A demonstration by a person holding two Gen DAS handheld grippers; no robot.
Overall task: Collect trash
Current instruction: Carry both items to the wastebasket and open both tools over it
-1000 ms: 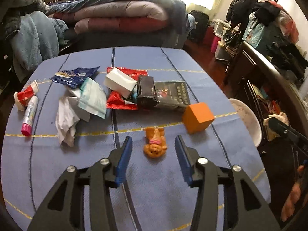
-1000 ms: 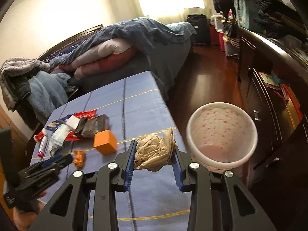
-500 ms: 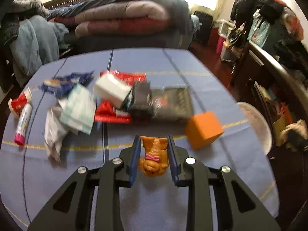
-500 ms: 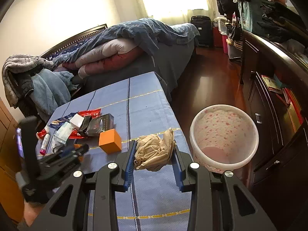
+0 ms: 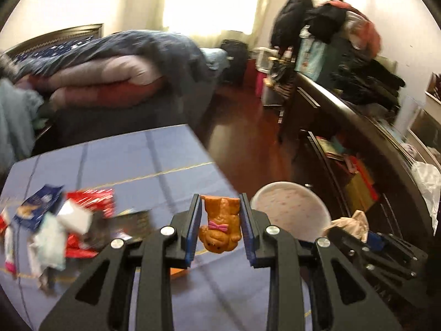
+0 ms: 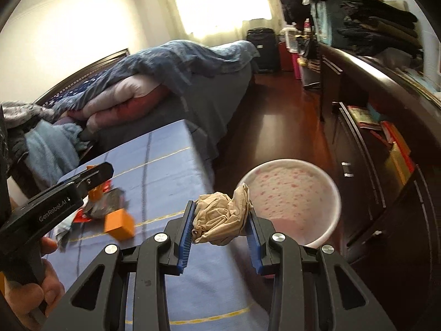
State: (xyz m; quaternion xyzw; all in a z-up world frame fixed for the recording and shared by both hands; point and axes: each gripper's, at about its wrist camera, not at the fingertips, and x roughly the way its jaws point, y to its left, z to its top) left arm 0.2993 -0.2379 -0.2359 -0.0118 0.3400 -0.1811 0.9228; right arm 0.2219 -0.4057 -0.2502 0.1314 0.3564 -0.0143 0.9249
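- 2 grippers are loaded at once. Your left gripper (image 5: 219, 222) is clenched on an orange toy bear (image 5: 219, 226), which hangs head-down between the blue pads (image 5: 192, 231), clear of the table.
- Your right gripper (image 6: 219, 222) is clenched on a crumpled beige wad (image 6: 220, 218), pinched from both sides; in the left wrist view the same wad (image 5: 350, 224) shows at the right, just beside the bin.
- White bin with pink speckles (image 6: 335, 193): it stands on the dark wooden floor (image 6: 275, 127) just off the table's edge; in the left wrist view its rim (image 5: 292, 186) sits right beyond the bear.
- Table with a blue cloth (image 6: 171, 171): an orange block (image 6: 120, 224) rests on it near your left gripper.
- Remaining litter (image 5: 69, 220): red, blue and white wrappers and a white box lie bunched on the cloth at the left, blurred.
- Your hand (image 6: 35, 281) grips the left tool's handle at the lower left of the right wrist view.
- Bed with piled quilts (image 6: 154, 82): beyond the table.
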